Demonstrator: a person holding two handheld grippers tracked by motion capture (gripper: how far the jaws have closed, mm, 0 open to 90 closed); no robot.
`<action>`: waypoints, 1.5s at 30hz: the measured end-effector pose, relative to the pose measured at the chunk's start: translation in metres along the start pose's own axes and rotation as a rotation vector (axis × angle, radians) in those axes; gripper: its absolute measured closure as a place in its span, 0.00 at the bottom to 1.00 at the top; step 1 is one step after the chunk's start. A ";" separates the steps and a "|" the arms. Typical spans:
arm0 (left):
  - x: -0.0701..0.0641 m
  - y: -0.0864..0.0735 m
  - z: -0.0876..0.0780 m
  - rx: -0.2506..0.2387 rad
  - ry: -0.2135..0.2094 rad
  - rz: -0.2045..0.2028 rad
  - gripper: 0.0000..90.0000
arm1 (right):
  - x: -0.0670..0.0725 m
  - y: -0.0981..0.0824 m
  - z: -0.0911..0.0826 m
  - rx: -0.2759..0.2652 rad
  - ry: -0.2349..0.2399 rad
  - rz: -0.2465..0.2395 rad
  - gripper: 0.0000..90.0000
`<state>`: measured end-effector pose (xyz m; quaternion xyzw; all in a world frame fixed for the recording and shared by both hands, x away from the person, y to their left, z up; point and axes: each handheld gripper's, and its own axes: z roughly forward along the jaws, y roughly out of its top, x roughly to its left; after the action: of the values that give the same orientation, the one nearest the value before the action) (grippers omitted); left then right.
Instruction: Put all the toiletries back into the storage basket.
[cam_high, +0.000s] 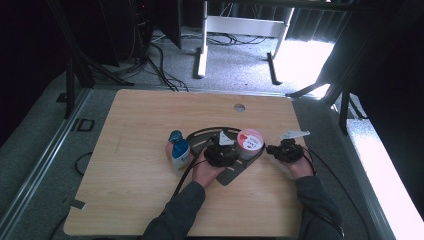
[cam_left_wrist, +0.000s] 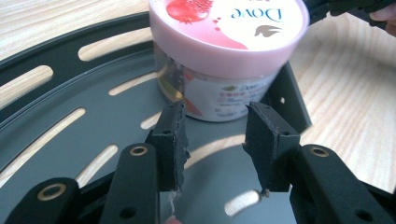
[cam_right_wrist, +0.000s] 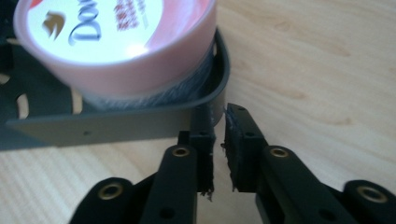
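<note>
A pink-lidded Dove jar (cam_high: 250, 140) stands at the right end of a dark slotted tray (cam_high: 235, 172) on the wooden table. My left gripper (cam_high: 233, 150) lies over the tray and points at the jar. In the left gripper view its jaws (cam_left_wrist: 215, 126) stand apart with nothing between them, and the jar (cam_left_wrist: 229, 42) sits just past their tips. My right gripper (cam_high: 270, 149) comes in from the right. In the right gripper view its jaws (cam_right_wrist: 218, 126) leave a narrow gap at the corner of the tray's rim (cam_right_wrist: 116, 126), below the jar (cam_right_wrist: 116, 42).
A blue and white bottle (cam_high: 179, 152) stands just left of the tray, by the left forearm. A round cable hole (cam_high: 239, 107) lies near the table's far edge. Cables trail from both grippers toward the person. Bare wood spreads to the left and back.
</note>
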<state>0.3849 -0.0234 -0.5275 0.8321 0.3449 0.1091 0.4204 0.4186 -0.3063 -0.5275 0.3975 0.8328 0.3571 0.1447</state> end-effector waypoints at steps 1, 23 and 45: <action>0.000 0.000 -0.001 0.000 -0.006 0.001 0.64 | 0.002 -0.003 -0.001 0.002 0.002 -0.002 0.89; -0.008 -0.010 -0.026 0.019 -0.094 0.001 0.58 | 0.046 -0.045 -0.019 -0.017 -0.026 -0.038 0.71; -0.009 -0.023 -0.051 0.024 -0.111 0.006 0.59 | 0.056 -0.056 -0.024 -0.033 -0.041 -0.037 0.65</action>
<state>0.3434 0.0121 -0.5122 0.8430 0.3196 0.0598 0.4285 0.3387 -0.2990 -0.5480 0.3868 0.8308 0.3598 0.1750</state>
